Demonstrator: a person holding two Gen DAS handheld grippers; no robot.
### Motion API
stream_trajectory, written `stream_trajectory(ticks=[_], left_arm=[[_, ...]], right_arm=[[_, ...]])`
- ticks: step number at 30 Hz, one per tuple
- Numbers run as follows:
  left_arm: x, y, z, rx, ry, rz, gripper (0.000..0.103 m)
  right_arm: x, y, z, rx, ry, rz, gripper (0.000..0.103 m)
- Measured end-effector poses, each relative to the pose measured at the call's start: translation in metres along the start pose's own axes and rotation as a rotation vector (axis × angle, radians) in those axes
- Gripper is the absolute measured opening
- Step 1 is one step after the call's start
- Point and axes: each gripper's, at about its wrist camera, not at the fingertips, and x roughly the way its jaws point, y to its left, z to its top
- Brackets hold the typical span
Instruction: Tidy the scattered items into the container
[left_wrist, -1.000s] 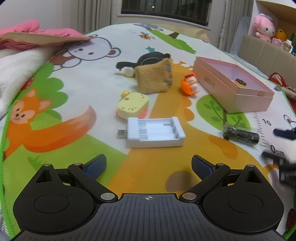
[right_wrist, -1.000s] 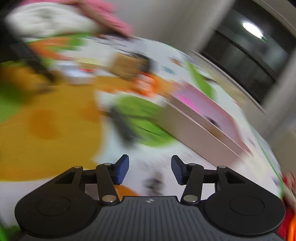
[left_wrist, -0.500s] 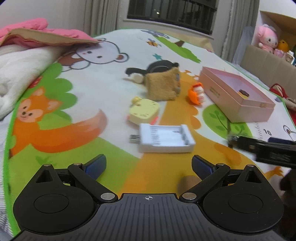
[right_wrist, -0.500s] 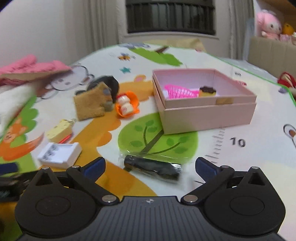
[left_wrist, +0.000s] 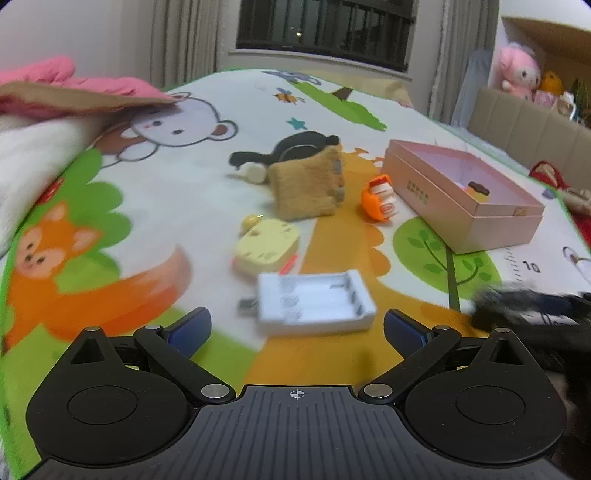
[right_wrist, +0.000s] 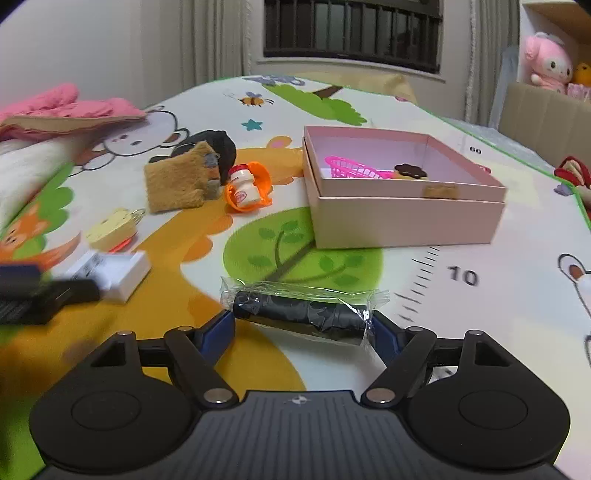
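Right hand-held gripper (right_wrist: 301, 328) closing, jaws flanking the wrapped black roll (right_wrist: 301, 314) endwise. Light, crinkly, slippery film; better pinched mid-body.

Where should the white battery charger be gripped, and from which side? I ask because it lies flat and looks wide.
Probably across its short width, on the two long side walls of the white battery charger, coming down from above. It lies flat on the mat with the open tray up and the plug sticking out left, so its long sides are free and parallel.
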Motion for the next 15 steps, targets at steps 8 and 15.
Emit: stream_trajectory(ticks=[8, 15], left_arm=[[0.041, -0.023, 0.009, 0.079, 0.054, 0.085, 0.102], [0.032, -0.025, 0.002, 0.103, 0.026, 0.106, 0.093]], right_arm=[[-0.044, -0.032, -0.029, 0.021, -0.028, 0.060, 0.078], [-0.059, -0.044, -0.043, 0.018, -0.062, 0.068, 0.078]])
